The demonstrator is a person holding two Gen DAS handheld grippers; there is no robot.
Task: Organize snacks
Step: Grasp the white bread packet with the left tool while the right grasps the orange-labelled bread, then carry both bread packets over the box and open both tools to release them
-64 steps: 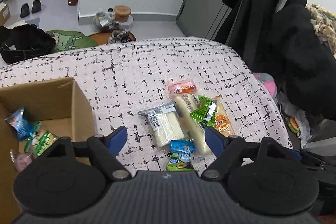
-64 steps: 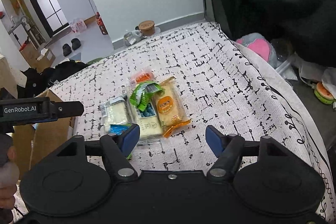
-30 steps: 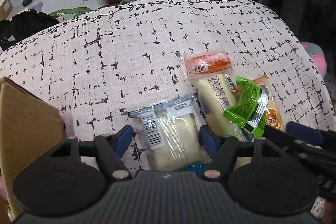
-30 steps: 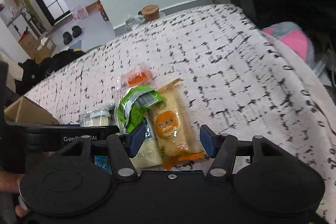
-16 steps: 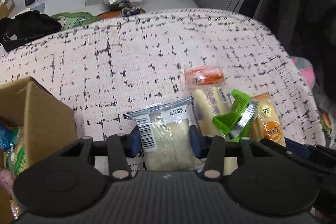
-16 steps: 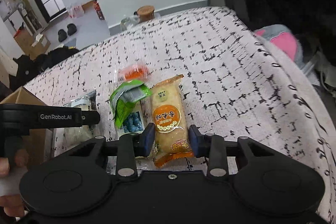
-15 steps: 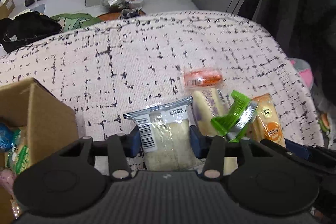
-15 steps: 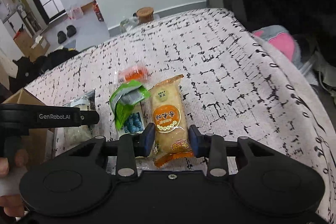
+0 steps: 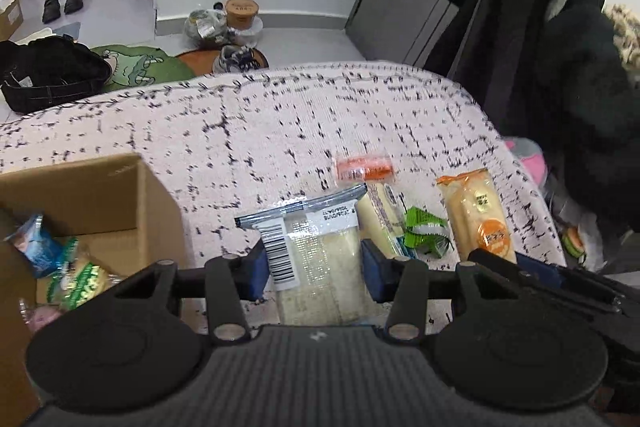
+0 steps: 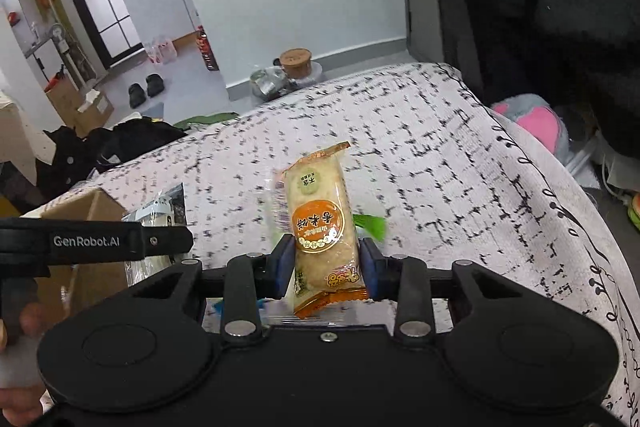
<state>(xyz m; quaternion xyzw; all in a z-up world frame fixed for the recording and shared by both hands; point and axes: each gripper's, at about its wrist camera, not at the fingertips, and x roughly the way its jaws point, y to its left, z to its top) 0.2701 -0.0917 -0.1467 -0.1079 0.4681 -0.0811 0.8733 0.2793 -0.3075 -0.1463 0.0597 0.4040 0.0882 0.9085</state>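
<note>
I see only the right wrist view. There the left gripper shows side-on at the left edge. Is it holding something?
Observer: Yes. In the left wrist view the left gripper is shut on a clear packet with a barcode.
Operator: What is already put away?
Observer: The cardboard box holds a blue packet and a green-and-yellow packet.
Operator: And what is not boxed yet?
Observer: On the cloth lie a long pale packet with an orange end and a green wrapper.
</note>
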